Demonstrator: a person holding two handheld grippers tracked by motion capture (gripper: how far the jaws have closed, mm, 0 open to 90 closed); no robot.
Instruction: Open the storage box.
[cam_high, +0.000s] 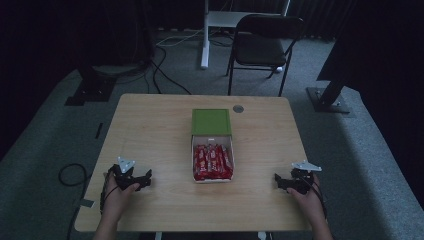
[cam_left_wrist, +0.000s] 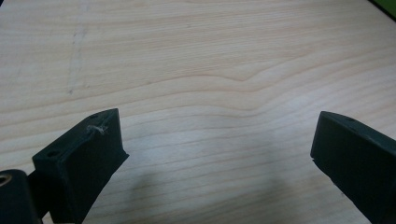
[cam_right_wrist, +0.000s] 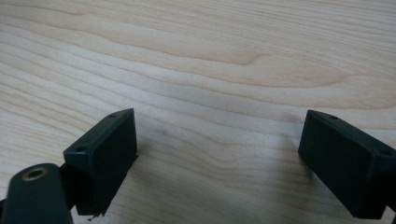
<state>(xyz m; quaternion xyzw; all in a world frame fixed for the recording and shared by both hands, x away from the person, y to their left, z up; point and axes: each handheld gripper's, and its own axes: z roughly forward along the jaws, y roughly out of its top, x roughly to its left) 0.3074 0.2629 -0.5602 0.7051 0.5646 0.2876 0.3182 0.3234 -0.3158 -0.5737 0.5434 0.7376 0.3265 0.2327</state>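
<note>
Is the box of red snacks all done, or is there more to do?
Looks barely begun or just finished; I can't tell which. The white box sits full of red snack bars, its green lid lying just behind it, off. Nothing is in hand: the left gripper and right gripper rest open on the table, either side. Possibly closing the lid remains.

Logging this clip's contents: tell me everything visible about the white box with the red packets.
The white box is a shallow, open rectangular tray, cardboard by its look, lying flat near the middle of the wooden table. Red wrapped packets, with lettering too small to read, lie side by side along its length and fill it. Its green lid lies flat at its far end, adjoining it; whether it is hinged cannot be told. Both hand-held grippers rest well apart from it.
</note>
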